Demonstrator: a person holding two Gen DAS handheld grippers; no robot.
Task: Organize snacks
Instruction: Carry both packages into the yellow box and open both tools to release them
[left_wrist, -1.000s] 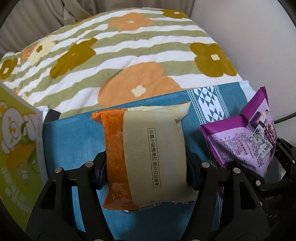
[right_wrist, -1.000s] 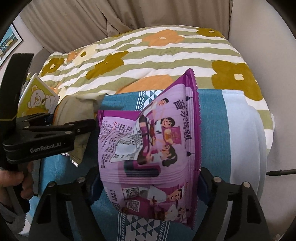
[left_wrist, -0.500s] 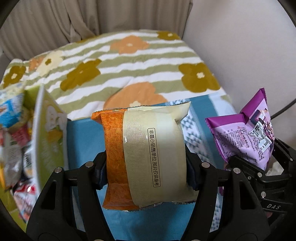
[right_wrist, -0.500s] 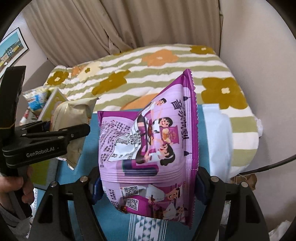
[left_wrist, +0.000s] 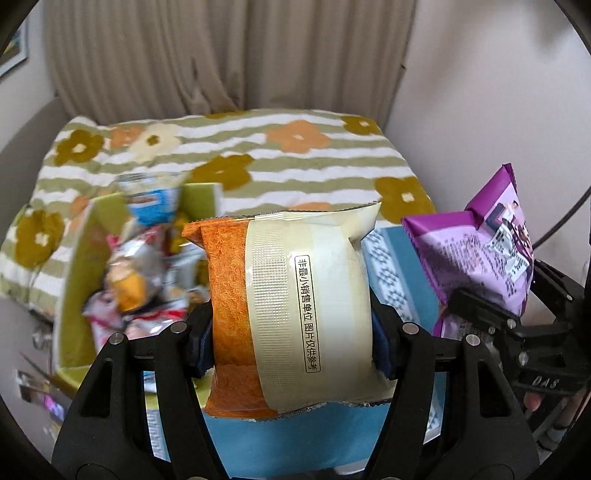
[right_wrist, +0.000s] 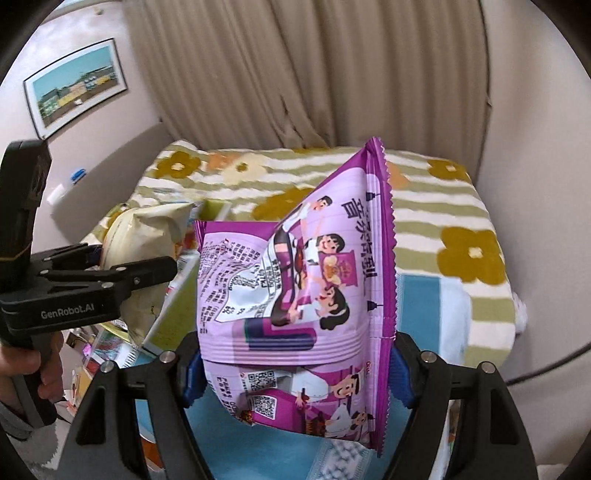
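Left wrist: green box (left_wrist: 74, 280) holds mixed snack packets; each claw clamps one packet.

- Left gripper (left_wrist: 291, 332) pointing steeply downward, jaws clamping an orange-and-cream packet (left_wrist: 291, 295).
- Right gripper (right_wrist: 295, 369) angling downward, jaws pinching a purple packet (right_wrist: 295, 295).
- Hand (right_wrist: 26, 369) gripping the left handle, near left.
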